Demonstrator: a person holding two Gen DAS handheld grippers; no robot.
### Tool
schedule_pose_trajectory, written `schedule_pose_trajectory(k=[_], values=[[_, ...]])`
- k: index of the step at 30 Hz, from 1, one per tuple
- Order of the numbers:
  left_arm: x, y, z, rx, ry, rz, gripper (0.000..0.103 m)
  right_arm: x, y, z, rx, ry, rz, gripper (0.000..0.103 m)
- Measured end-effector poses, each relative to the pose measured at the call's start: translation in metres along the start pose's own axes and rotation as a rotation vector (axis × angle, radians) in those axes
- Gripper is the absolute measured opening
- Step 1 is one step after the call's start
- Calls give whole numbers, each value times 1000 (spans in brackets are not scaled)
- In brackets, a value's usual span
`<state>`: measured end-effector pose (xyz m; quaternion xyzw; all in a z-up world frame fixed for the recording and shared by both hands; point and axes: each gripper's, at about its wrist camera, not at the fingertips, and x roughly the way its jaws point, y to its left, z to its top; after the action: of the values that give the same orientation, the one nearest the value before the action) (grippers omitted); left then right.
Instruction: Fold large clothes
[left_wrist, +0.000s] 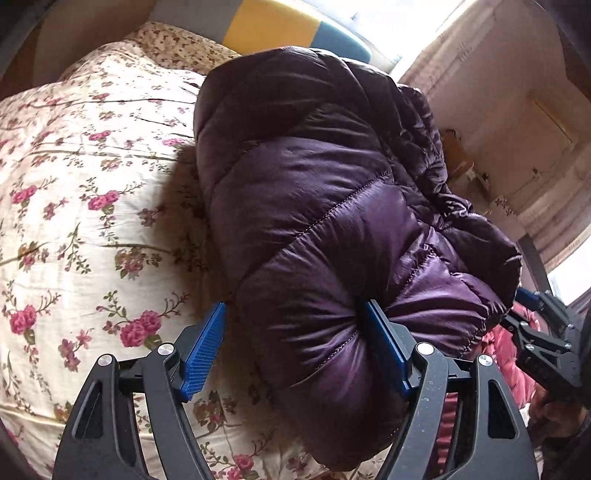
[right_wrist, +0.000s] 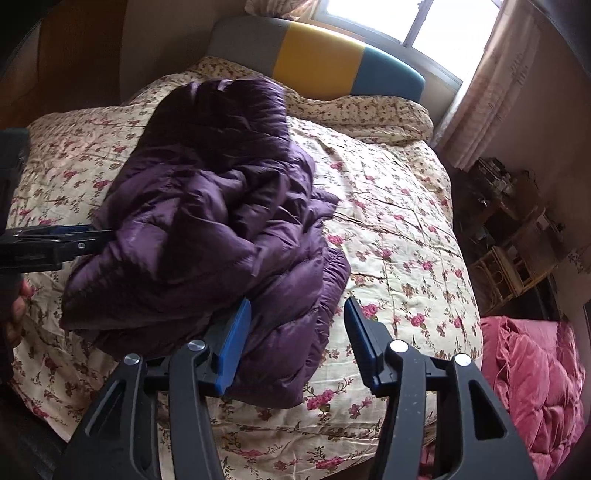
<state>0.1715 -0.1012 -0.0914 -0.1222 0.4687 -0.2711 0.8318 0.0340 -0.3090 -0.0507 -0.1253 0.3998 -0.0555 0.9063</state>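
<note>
- Left gripper (left_wrist: 295, 347): jaws are standing spread wide; the right-hand pad (left_wrist: 384, 347) is pressing into the near end of the purple down jacket (left_wrist: 332, 206), puckering the fabric around it, while the other pad is sitting clear over the floral quilt (left_wrist: 85, 206). Nothing is being pinched.
- Jacket, in the right wrist view (right_wrist: 207, 221): it is lying bunched on the quilt (right_wrist: 399, 229), left of the bed's middle, its long axis running from the near edge up toward the headboard (right_wrist: 317, 62). The left gripper (right_wrist: 74, 243) is meeting it from the left flank.
- Right gripper (right_wrist: 297, 347): jaws are also standing spread; its left pad (right_wrist: 234, 350) is sitting against or just over the jacket's near right corner (contact cannot be told), the other over bare quilt.
- Judgement: the jacket is lying between the two grippers, and both are sitting at its near end, the left seemingly closer in, so the coming grasp is turning on that edge.
- A pink quilted garment (right_wrist: 532, 376) is lying beside the bed at right.
</note>
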Motion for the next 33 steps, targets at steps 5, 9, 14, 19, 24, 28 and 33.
schedule_pose_trajectory(k=[5,9,14,19,24,28,33], values=[[1,-5,0,32,4,6,73,-6,14,11,-95,0,27,62],[3,-3,0,42,6,6,73,2,29,21,-186,12,19,55],[2,-1,0,60,4,-6,73,26,48,20,-318,91,12,22],[-6,-4,-3,81,6,-29,70,43,62,14,-411,138,0,11],[-7,0,-4,81,11,-48,70,48,69,15,-447,143,-35,26],[-5,2,-5,85,19,-55,70,45,68,21,-455,130,-61,44],[-3,3,-4,87,24,-67,70,44,70,24,-528,138,-74,47]])
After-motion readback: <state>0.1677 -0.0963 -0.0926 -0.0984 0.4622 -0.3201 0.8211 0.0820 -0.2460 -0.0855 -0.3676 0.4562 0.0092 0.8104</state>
